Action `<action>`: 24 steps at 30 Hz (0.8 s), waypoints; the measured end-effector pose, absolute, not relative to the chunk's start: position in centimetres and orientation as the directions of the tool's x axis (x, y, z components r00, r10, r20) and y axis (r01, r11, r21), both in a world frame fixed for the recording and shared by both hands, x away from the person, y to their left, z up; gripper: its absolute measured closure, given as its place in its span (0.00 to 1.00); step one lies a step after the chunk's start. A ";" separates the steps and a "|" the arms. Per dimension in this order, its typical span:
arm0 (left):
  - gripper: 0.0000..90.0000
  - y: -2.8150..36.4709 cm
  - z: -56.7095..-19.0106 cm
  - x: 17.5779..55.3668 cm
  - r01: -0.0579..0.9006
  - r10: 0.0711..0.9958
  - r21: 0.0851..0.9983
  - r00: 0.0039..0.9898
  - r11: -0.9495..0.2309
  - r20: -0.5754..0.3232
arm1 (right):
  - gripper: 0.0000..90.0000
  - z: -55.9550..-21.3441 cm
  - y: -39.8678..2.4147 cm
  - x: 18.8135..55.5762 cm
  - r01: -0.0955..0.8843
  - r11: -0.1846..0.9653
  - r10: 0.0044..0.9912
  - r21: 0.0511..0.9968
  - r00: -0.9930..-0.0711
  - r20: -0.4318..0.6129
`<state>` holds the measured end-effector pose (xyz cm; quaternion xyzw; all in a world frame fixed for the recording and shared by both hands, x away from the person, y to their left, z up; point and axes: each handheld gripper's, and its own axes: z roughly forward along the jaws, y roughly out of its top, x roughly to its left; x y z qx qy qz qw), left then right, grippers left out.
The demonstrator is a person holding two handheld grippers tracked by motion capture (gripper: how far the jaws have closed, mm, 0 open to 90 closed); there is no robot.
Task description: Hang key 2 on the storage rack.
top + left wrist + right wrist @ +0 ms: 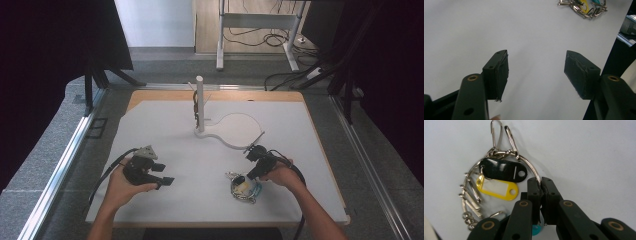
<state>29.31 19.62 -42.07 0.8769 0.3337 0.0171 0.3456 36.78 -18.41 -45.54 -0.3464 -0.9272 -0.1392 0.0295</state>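
Note:
A bunch of keyring parts (244, 189) lies on the white mat (190, 200) near its front right. It is a large metal ring (534, 170) carrying a black tag (501, 170), a yellow tag (496, 188) and several metal clips (470, 202). My right gripper (540, 181) is shut on the wire of that ring, pads pinching it from both sides; in the high view it (251, 174) reaches down onto the bunch. My left gripper (164, 174) hovers over bare mat at the front left, open with nothing between its jaws (536, 65). The bunch (584, 6) lies well beyond it.
A white upright post (200, 100) stands at the mat's back centre on a curved white base (225, 141) that loops to the right. Metal rails (65, 160) run along both sides of the table. Dark curtains flank it.

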 end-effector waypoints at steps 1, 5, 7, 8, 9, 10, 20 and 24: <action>0.41 19.6 -42.1 29.3 0.574 0.596 0.617 0.777 -0.539 -0.201 | 0.96 -45.4 -18.5 36.8 0.646 0.724 0.628 0.242 -0.762 0.156; 0.41 19.5 -42.2 29.3 0.574 0.599 0.611 0.777 -0.545 -0.197 | 0.96 -44.1 -18.8 36.8 0.645 0.716 0.628 0.267 -0.762 0.158; 0.41 19.5 -42.2 29.3 0.575 0.599 0.610 0.776 -0.545 -0.196 | 0.96 -43.5 -18.9 36.8 0.641 0.715 0.629 0.278 -0.764 0.145; 0.41 19.5 -42.2 29.3 0.575 0.599 0.610 0.776 -0.545 -0.196 | 0.96 -43.5 -18.9 36.8 0.641 0.715 0.629 0.278 -0.764 0.145; 0.41 19.5 -42.2 29.3 0.574 0.599 0.609 0.777 -0.547 -0.194 | 0.97 -42.9 -18.9 36.8 0.631 0.717 0.623 0.295 -0.770 0.133; 0.41 19.5 -42.2 29.3 0.574 0.599 0.609 0.777 -0.547 -0.194 | 0.97 -42.5 -18.9 36.8 0.628 0.716 0.622 0.305 -0.772 0.129; 0.41 19.6 -42.2 29.1 0.568 0.606 0.614 0.775 -0.548 -0.177 | 0.97 -39.4 -19.5 37.0 0.631 0.686 0.636 0.364 -0.762 0.123; 0.41 19.8 -42.1 29.0 0.562 0.610 0.623 0.775 -0.544 -0.167 | 0.97 -38.4 -19.5 37.0 0.627 0.676 0.638 0.386 -0.761 0.119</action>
